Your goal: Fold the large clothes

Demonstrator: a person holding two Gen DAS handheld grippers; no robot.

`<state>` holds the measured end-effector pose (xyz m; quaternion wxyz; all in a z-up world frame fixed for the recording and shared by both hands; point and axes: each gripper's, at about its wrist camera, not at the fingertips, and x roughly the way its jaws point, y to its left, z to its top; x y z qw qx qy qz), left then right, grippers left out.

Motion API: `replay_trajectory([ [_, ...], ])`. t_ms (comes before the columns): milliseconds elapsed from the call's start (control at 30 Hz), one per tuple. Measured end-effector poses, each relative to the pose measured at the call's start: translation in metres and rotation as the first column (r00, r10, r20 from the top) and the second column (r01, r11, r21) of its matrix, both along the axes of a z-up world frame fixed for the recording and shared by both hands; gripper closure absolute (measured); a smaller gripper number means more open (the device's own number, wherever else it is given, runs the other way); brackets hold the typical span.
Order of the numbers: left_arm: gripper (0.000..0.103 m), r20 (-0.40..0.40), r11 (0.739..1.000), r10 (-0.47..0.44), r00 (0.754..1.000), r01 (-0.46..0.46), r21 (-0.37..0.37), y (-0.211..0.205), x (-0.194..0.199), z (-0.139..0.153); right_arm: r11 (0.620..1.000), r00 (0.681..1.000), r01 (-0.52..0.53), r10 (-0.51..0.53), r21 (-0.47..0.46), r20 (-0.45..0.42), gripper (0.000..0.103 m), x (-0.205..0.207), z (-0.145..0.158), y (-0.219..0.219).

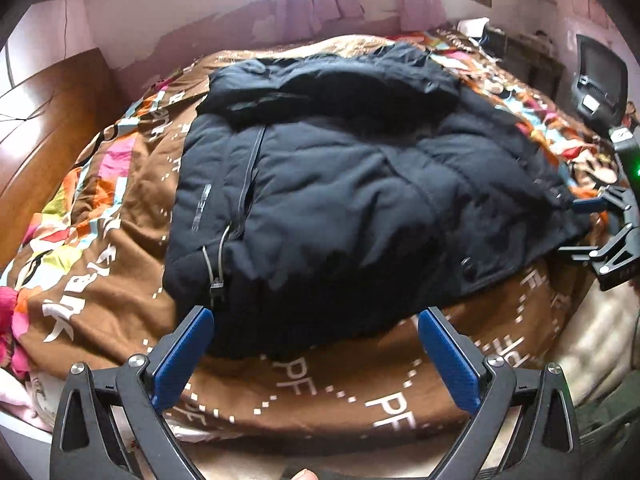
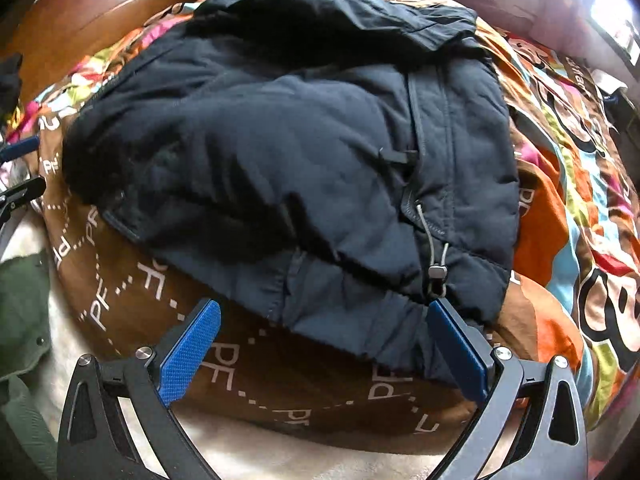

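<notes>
A dark navy padded jacket (image 1: 340, 184) lies bunched on a brown printed blanket (image 1: 320, 392), its hood at the far end and its zip and a grey drawcord toggle (image 1: 216, 284) on the left. My left gripper (image 1: 316, 340) is open just before the jacket's near hem, nothing between its blue pads (image 1: 180, 364). In the right wrist view the jacket (image 2: 280, 152) fills the middle. My right gripper (image 2: 324, 340) is open at the hem, its right pad (image 2: 460, 352) touching the fabric below the toggle (image 2: 438, 270). Each gripper shows at the other view's edge: the right gripper (image 1: 570, 228), the left gripper (image 2: 40, 164).
A wooden headboard (image 1: 48, 120) stands at the left, and a window with pink curtains (image 1: 320, 0) is behind the bed. A black chair (image 1: 600, 76) is at the far right. A green garment (image 2: 20, 312) and a cream sheet (image 2: 240, 452) lie at the bed's near edge.
</notes>
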<state>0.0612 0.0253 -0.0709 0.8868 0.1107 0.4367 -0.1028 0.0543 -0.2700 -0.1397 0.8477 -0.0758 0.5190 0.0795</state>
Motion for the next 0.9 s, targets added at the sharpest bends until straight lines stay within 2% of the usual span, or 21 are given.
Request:
replay_trajectory([
  [167, 0.0, -0.048, 0.999, 0.023, 0.999, -0.021, 0.04, -0.002, 0.004, -0.018, 0.994, 1.0, -0.022, 0.024, -0.111, 0.017, 0.002, 0.003, -0.007, 0.016],
  [267, 0.0, -0.056, 0.989, 0.065, 0.996, -0.057, 0.139, -0.006, 0.007, -0.029, 0.989, 0.995, -0.079, 0.087, -0.125, 0.057, 0.002, 0.007, -0.016, 0.026],
  [333, 0.0, -0.054, 0.979, 0.084, 0.995, -0.072, 0.19, -0.008, 0.008, -0.033, 0.991, 0.995, -0.08, 0.086, -0.105, 0.056, 0.002, 0.011, -0.021, 0.026],
  [467, 0.0, -0.049, 0.98, 0.07, 0.996, -0.059, 0.192, -0.009, 0.006, -0.032, 0.993, 0.99, -0.072, 0.083, -0.097, 0.112, 0.002, 0.013, -0.02, 0.026],
  [633, 0.0, -0.005, 0.978, 0.058, 0.998, -0.056, 0.203, -0.011, 0.0, -0.026, 0.995, 0.977, -0.044, 0.062, -0.093, 0.202, 0.002, 0.012, -0.008, 0.025],
  [767, 0.0, 0.017, 0.975, 0.057, 0.998, -0.06, 0.212, -0.012, -0.001, -0.023, 0.998, 0.956, -0.043, 0.057, -0.052, 0.288, 0.002, 0.017, 0.016, 0.02],
  [900, 0.0, 0.044, 0.977, 0.054, 0.998, -0.062, 0.206, -0.012, -0.004, -0.018, 0.997, 0.944, -0.065, 0.073, -0.035, 0.321, 0.002, 0.036, 0.043, 0.018],
])
